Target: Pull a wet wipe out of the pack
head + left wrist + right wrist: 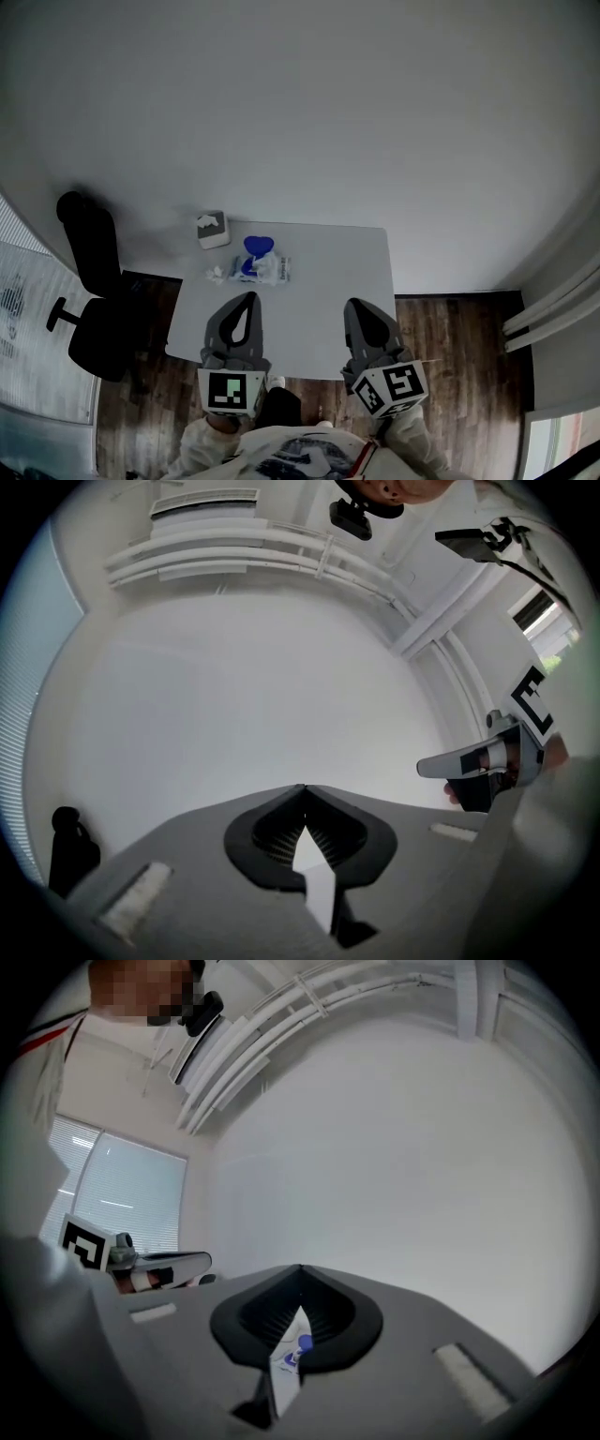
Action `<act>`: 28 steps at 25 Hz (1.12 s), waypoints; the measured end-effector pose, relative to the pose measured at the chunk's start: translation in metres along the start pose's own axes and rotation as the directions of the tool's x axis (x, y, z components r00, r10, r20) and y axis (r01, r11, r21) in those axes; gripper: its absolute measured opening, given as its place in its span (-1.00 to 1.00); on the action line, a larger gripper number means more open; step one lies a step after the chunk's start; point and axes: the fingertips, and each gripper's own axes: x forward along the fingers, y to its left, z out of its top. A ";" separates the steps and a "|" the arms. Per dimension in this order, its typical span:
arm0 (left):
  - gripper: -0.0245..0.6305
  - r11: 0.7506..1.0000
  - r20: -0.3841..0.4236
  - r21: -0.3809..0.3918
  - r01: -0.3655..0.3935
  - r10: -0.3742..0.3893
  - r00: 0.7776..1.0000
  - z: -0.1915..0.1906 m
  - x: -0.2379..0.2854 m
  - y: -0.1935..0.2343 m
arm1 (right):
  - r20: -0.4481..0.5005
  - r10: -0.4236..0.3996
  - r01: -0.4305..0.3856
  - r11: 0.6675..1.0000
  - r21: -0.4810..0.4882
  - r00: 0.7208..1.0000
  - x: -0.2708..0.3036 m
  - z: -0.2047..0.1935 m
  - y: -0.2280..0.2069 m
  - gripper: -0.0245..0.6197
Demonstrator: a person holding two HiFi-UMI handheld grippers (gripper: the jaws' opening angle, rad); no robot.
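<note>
The wet wipe pack (262,265), white with an upright blue lid, lies at the far left of the white table (328,281). A small crumpled wipe (216,274) sits just left of it. My left gripper (250,296) is over the near part of the table, short of the pack, with its jaws together and nothing between them. My right gripper (349,304) hovers to the right, also shut and empty. In the right gripper view the pack (292,1358) shows through the gap below the closed tips (300,1267). The left gripper's tips (302,787) meet too.
A grey tissue box (213,230) stands at the table's far left corner. A black office chair (94,300) stands left of the table on the wooden floor. White walls lie beyond, and window blinds (28,309) are at the left.
</note>
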 end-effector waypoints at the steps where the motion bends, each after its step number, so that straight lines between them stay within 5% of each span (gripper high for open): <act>1: -0.92 1.000 -0.001 -0.004 -0.005 0.005 1.000 -0.004 0.004 0.008 | -0.007 0.004 -0.004 1.000 0.000 1.000 0.009 -0.004 0.001 -0.91; 15: -0.92 0.998 -0.016 -0.048 0.051 -0.052 0.999 -0.049 0.115 0.118 | -0.059 -0.008 0.007 1.000 -0.018 0.998 0.175 -0.025 0.014 -0.91; 28: -0.92 0.991 -0.025 -0.074 0.113 -0.115 0.993 -0.075 0.167 0.176 | -0.098 -0.075 0.073 0.997 -0.028 0.992 0.245 -0.041 0.016 -0.91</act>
